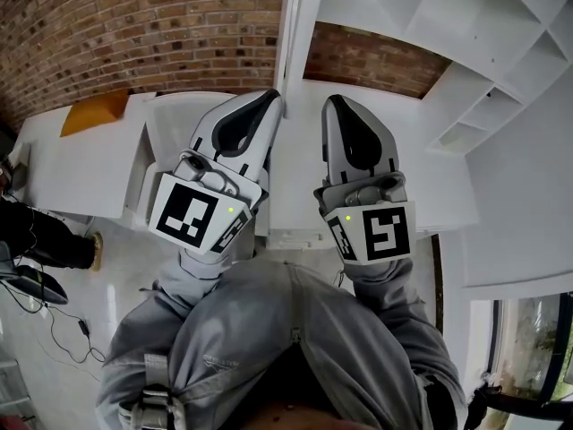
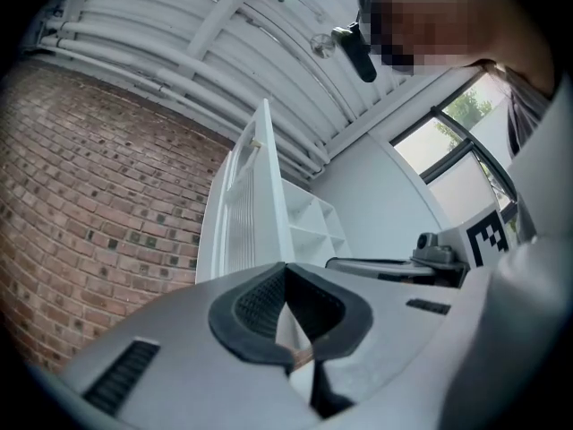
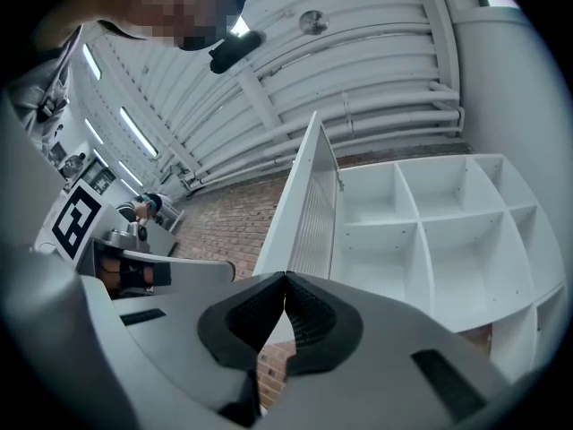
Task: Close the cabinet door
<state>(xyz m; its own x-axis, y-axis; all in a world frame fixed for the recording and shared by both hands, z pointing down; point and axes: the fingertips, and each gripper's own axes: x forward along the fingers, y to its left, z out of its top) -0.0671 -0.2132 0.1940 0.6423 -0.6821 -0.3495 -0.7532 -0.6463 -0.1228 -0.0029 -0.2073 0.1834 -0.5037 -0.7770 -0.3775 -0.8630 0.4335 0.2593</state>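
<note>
- Your left gripper [image 1: 271, 98] is clenched on nothing, tips met. Your right gripper [image 1: 332, 102] is the same, so both look set for pushing, not grasping.
- The cabinet door [image 1: 292, 25] stands open, edge-on ahead between the two grippers; neither seems to touch it.
- The cabinet [image 1: 466, 25] lies to its right, so the push likely goes that way.

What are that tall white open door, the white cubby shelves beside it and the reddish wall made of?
The tall white open door: probably painted wood or board, matt; flat smooth edge, finely ribbed inner face. The white cubby shelves: likely similar coated board, thin flat panels with crisp edges. The reddish wall: brick, rough, with pale mortar lines.
</note>
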